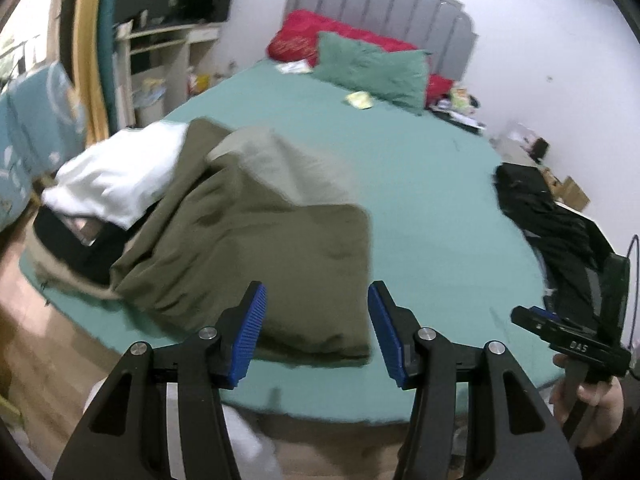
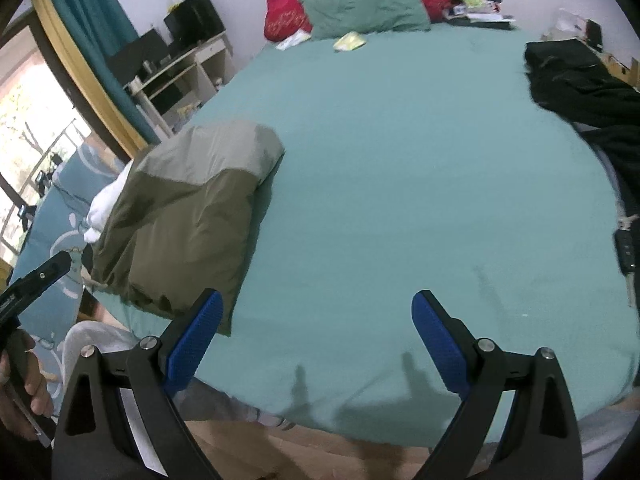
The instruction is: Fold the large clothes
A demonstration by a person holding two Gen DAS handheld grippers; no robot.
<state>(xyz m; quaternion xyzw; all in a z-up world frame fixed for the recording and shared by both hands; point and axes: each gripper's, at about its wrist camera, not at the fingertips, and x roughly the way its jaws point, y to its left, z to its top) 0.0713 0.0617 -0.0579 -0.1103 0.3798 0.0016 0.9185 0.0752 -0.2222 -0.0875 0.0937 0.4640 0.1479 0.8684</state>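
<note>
I see the bed (image 2: 400, 160) first — the olive jacket (image 2: 180, 224) lies folded at its left near corner, on a pile of white and dark clothes, so I judge that piece done. A black garment (image 2: 592, 92) sprawls unfolded at the bed's right edge — still to do. My left gripper (image 1: 316, 328) and right gripper (image 2: 316, 344) both gape wide, empty.
</note>
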